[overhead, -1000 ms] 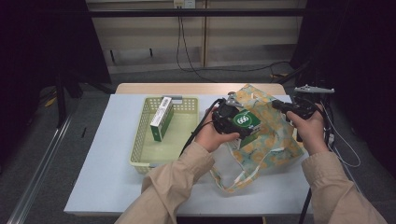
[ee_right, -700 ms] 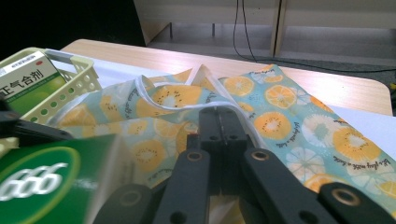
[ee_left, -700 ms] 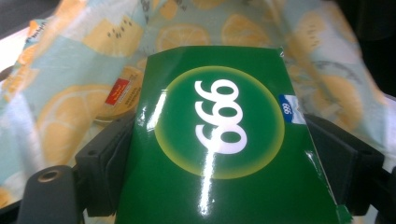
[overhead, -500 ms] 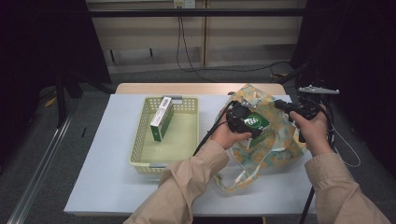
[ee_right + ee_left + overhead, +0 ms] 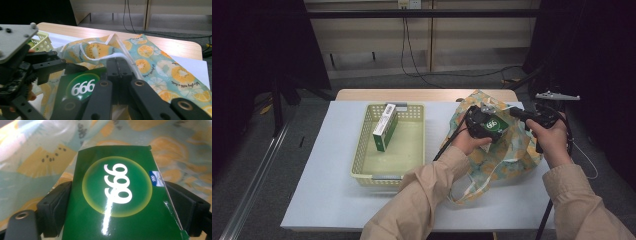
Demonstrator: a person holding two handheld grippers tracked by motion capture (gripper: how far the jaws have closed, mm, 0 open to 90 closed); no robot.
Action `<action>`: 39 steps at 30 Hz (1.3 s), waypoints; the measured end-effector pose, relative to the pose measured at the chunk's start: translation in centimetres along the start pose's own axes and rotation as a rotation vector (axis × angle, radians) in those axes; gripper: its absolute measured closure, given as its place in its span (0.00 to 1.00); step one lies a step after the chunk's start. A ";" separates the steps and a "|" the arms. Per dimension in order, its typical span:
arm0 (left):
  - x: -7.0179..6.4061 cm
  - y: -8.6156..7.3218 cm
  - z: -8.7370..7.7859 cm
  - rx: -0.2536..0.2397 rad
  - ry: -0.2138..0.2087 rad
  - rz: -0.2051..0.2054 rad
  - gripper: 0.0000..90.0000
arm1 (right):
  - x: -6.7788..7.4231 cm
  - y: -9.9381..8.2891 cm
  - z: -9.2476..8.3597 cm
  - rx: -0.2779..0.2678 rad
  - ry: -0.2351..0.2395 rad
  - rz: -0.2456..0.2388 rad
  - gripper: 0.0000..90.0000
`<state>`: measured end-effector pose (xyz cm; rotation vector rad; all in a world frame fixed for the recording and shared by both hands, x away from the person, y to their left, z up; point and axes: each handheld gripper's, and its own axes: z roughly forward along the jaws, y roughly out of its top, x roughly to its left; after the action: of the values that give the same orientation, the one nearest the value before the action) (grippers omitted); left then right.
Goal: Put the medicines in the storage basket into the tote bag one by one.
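A dark green box (image 5: 117, 195) with a white number in a yellow circle is clamped between the two black jaws of my left gripper (image 5: 120, 202). In the high view that gripper (image 5: 486, 125) holds the box (image 5: 493, 125) at the mouth of a fabric bag (image 5: 512, 155) printed with citrus slices. My right gripper (image 5: 516, 114) is shut on the bag's white-trimmed rim (image 5: 125, 56) and lifts it. The right gripper view has its jaws (image 5: 119, 61) pressed together on that rim, with the green box (image 5: 80, 86) just to their left.
A pale yellow basket (image 5: 362, 160) sits left of the bag, with a green-and-white carton (image 5: 384, 127) upright at its far end. The white table (image 5: 322, 200) has bare surface at front left. Cables trail from both grippers.
My left gripper has carried the green box to the right, up to the bag's opening. The right gripper has kept its hold on the bag's rim and barely shifted.
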<state>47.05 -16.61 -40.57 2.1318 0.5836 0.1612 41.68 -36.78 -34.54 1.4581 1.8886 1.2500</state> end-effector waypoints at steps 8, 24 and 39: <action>-0.1 0.4 -3.1 -0.009 -0.042 0.020 0.12 | 0.6 0.0 0.3 0.003 0.008 -0.011 1.00; 0.9 -1.6 -10.8 -0.017 -0.042 0.041 0.12 | 3.4 0.0 1.0 0.021 0.036 -0.046 1.00; 4.4 -4.1 -18.8 -0.008 0.044 0.010 0.12 | 4.1 -1.0 1.5 0.020 0.058 -0.035 1.00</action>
<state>43.44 1.35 -33.13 2.1285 0.5973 0.2157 40.89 -32.49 -35.41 1.4074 1.9614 1.2739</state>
